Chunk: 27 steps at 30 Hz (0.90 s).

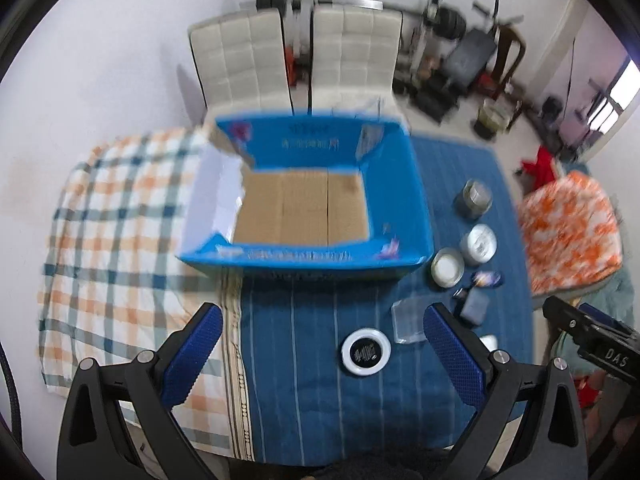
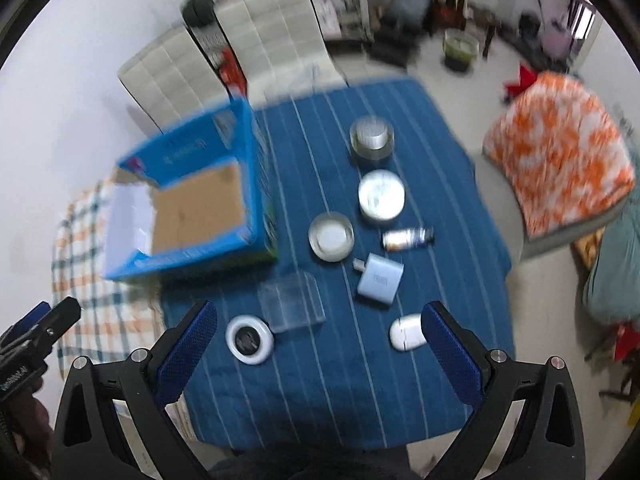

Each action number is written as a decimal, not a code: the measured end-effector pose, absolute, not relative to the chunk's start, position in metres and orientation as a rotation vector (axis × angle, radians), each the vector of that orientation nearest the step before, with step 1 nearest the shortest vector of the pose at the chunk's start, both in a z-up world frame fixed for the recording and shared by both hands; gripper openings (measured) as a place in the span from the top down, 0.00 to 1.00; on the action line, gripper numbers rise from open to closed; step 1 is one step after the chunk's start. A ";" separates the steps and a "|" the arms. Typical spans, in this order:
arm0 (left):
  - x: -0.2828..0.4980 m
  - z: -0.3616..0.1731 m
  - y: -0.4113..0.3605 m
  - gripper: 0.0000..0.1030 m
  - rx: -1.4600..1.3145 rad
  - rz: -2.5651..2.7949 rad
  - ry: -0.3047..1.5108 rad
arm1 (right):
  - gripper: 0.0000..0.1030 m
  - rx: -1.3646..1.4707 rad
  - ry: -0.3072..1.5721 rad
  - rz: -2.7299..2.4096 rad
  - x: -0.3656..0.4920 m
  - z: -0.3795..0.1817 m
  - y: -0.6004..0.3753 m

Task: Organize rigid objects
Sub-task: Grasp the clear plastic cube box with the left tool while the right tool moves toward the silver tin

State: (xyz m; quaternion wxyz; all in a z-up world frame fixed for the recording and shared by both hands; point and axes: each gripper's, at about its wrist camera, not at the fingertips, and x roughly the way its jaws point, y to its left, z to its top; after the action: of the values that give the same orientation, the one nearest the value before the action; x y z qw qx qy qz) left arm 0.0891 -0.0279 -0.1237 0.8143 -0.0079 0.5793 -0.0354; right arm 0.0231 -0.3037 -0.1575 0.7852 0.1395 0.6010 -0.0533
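A plaid cloth (image 1: 120, 216) is seen at the desk's left, with a blue box (image 1: 304, 200) lying open beside it on the striped cloth (image 2: 344, 380). To its right, a round disc (image 2: 250, 339), a clear case (image 2: 291, 307), a tin (image 2: 331, 237), a lidded tin (image 2: 381, 197), a jar (image 2: 372, 138), a charger (image 2: 379, 279) and a white case (image 2: 407, 333) are spread. Both the left gripper (image 1: 322, 356) and right gripper (image 2: 320, 354) are held wide, with nothing gripped.

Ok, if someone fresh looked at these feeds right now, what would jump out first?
The big blue cardboard box, open and holding nothing, straddling the plaid cloth and the blue striped cloth. Right of it, small items lie scattered, including a round tin and a black-and-white disc. Both grippers hover open.
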 end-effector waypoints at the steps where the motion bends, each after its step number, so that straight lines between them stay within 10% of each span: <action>1: 0.093 -0.144 -0.032 0.00 -0.013 -0.074 1.280 | 0.00 0.308 1.316 -0.112 0.026 -0.172 -0.305; 24: 0.147 -0.342 -0.172 0.01 -0.021 -0.173 1.644 | 0.05 0.241 1.432 -0.220 0.139 -0.295 -0.404; 27: 0.148 -0.359 -0.175 0.36 -0.017 -0.163 1.676 | 0.05 0.204 1.441 -0.201 0.148 -0.302 -0.404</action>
State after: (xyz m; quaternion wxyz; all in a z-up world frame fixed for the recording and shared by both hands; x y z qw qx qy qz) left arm 0.1483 -0.1749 -0.3589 0.6660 -0.0073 0.7424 -0.0721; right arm 0.1482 -0.4041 -0.3024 0.7420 0.0928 0.6575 -0.0919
